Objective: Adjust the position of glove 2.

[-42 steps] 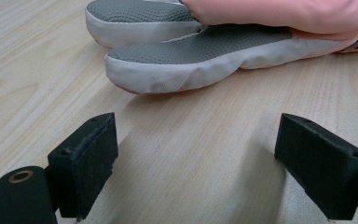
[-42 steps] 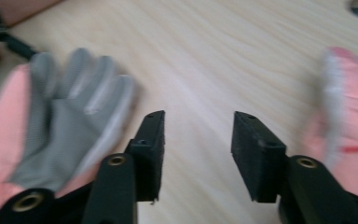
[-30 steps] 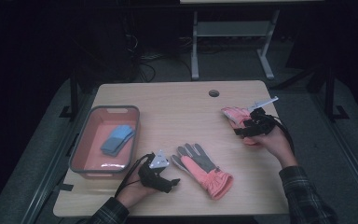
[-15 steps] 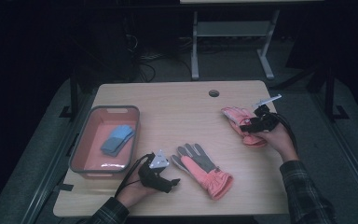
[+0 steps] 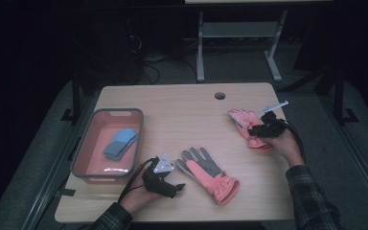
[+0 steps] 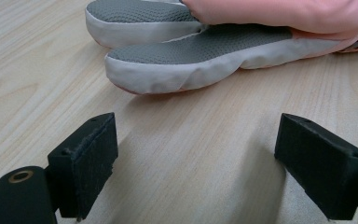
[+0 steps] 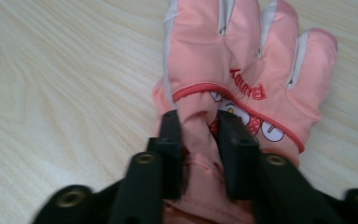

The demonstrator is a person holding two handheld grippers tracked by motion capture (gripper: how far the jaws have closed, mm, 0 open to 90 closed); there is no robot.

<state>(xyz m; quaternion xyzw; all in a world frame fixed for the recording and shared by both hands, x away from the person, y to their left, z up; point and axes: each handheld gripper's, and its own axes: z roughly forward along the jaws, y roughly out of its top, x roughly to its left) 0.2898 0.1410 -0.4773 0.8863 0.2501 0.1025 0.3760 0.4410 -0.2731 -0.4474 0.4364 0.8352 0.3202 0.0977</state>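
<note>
Left of the pink glove (image 7: 242, 70) a second glove (image 5: 208, 173) and a tray (image 5: 84, 148) are seen — nothing apparently obstructs; the right gripper (image 7: 199, 140) fingers, just closed, are clamped on its fabric — the left gripper (image 6: 196, 172) fingers are held apart.

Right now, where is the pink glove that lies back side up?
In the high view the pink glove lies at the table's right side, below the cable hole; the right gripper has just closed on a fold of it.
</note>
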